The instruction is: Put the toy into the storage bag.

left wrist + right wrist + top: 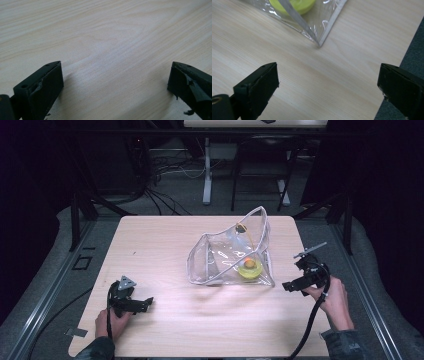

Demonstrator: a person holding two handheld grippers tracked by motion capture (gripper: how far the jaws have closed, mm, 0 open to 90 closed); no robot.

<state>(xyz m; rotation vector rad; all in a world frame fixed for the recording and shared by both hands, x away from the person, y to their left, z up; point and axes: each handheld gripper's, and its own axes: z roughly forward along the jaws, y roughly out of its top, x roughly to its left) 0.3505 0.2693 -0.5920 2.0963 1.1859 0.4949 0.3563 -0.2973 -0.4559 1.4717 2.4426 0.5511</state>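
Resting low over the pale wooden counter [165, 255], the left tongs [141, 304] are spread wide and pinch nothing; in the left gripper view the two black jaws stand far apart with bare wood grain between them. The right tongs [291, 285] are spread wide as well and empty, held by the person's right hand [336, 301] near the right edge of the counter. In the right gripper view they look toward the near right corner of the clear plastic zipper pouch with grey edging [322, 27], which lies just ahead of them and is not touched.

The pouch [230, 255] stands near the middle of the counter, a little to the right, puffed up so that its open top rises. Inside, on its bottom, lies a yellow-green round disc [249, 271] with a small orange piece [248, 264] on it.

I judge that the pouch is light, soft and rather slippery; the thin film will fold and slide when it is pushed. The grey sewn border looks stiffer, so a corner or the raised rim is the better place to pinch. The left tongs are well apart from it, so it may shift on the smooth wood if only one side takes hold of it.
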